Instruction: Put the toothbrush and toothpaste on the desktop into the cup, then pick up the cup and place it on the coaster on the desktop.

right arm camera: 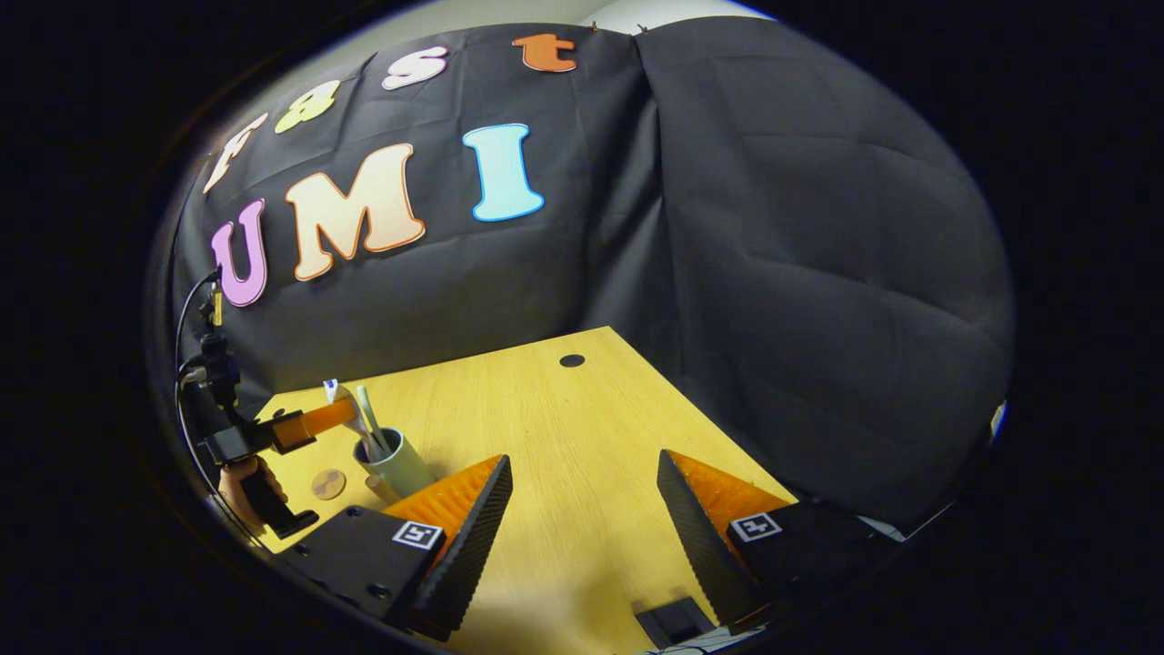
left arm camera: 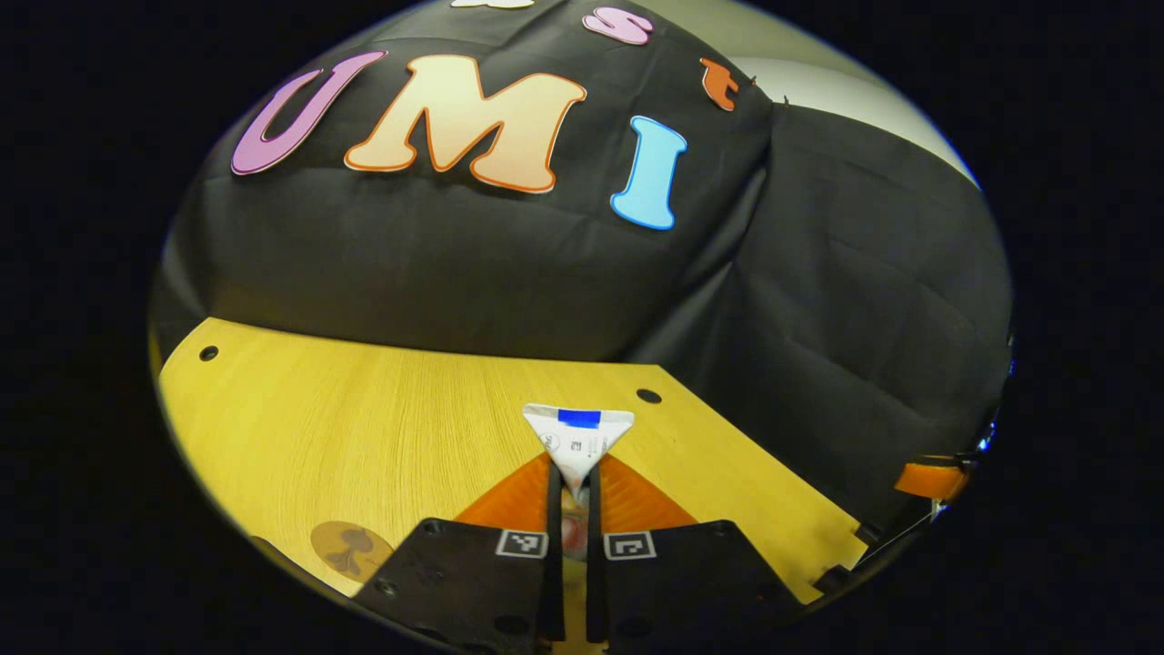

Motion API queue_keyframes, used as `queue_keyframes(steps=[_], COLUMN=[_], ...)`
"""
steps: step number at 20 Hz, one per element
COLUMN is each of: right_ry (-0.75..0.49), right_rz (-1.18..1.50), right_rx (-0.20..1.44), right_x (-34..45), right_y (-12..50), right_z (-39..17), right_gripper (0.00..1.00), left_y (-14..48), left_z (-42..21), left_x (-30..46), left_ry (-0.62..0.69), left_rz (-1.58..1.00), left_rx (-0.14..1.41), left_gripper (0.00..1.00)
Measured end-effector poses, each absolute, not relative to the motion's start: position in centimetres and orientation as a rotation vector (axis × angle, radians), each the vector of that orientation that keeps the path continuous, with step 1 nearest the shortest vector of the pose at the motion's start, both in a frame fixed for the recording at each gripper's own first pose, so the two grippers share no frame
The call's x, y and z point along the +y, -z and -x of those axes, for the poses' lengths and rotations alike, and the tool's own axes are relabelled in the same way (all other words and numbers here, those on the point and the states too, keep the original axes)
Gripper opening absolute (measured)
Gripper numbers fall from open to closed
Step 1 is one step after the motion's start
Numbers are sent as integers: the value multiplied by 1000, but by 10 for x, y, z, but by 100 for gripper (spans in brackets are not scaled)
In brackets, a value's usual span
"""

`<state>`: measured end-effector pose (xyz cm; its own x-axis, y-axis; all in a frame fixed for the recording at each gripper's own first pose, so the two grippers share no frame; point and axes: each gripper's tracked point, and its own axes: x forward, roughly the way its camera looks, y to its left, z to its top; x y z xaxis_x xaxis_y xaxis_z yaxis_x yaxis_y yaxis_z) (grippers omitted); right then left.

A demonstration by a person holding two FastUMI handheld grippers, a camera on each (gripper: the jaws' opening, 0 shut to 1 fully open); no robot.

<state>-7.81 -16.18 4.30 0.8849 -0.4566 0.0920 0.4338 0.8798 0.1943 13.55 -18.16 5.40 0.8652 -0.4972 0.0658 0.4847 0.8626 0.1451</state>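
Note:
My left gripper (left arm camera: pixel 573 487) is shut on the white toothpaste tube (left arm camera: pixel 578 435), whose flat crimped end with a blue strip points away from the camera. In the right gripper view that left gripper (right arm camera: pixel 314 420) holds the toothpaste (right arm camera: pixel 336 397) tilted over the grey-green cup (right arm camera: pixel 397 466), its lower end at the cup's mouth. A white toothbrush (right arm camera: pixel 367 408) stands in the cup. The round brown coaster (right arm camera: pixel 327 484) lies just left of the cup, and the coaster (left arm camera: pixel 350 549) also sits beside my left finger. My right gripper (right arm camera: pixel 582 509) hangs open over bare table, right of the cup.
The yellow wooden table (right arm camera: pixel 546 409) has small dark holes (right arm camera: pixel 572 360) near its far edge and ends at the black cloth wall. A hand (right arm camera: pixel 238 482) holds the left gripper's handle. The table's right edge (right arm camera: pixel 727 428) runs close to my right finger.

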Motion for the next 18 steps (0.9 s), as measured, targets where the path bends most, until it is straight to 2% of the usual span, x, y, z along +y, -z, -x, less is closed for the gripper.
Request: queue_keyframes(steps=[1, 3, 5, 7, 8, 11, 13, 14, 15, 16, 18], right_ry=[455, 433, 402, 363, 340, 254, 190, 157, 125, 97, 48], right_rz=[-172, -169, -159, -143, -135, -104, -85, -79, -71, -62, -40], right_rx=[-134, -127, -115, -100, -94, -69, -44, -28, -14, 1, 37], right_x=[-159, -153, -144, -133, -126, -98, -74, -61, -49, -36, -14], right_y=[-43, -44, -45, -48, -51, -59, -61, -61, -61, -60, -55], right_z=[76, 69, 59, 47, 40, 13, -8, -18, -28, -38, -57], right_gripper=[99, 99, 99, 99, 94, 99, 98, 95, 99, 94, 95], left_y=[-50, -54, -63, -65, -66, -72, -74, -73, -73, -70, -65], left_z=[-135, -131, -126, -120, -117, -106, -97, -94, -89, -84, -72], left_x=[-179, -163, -146, -125, -116, -67, -34, -16, 5, 26, 63], left_ry=[504, 460, 418, 379, 363, 259, 200, 164, 123, 82, 5], left_rz=[-107, -81, -36, 1, 15, 24, 57, 71, 79, 86, 103], left_rx=[-88, -97, -118, -122, -125, -147, -156, -157, -156, -159, -158], left_gripper=[17, 68, 89, 95, 95, 95, 95, 94, 95, 95, 95])
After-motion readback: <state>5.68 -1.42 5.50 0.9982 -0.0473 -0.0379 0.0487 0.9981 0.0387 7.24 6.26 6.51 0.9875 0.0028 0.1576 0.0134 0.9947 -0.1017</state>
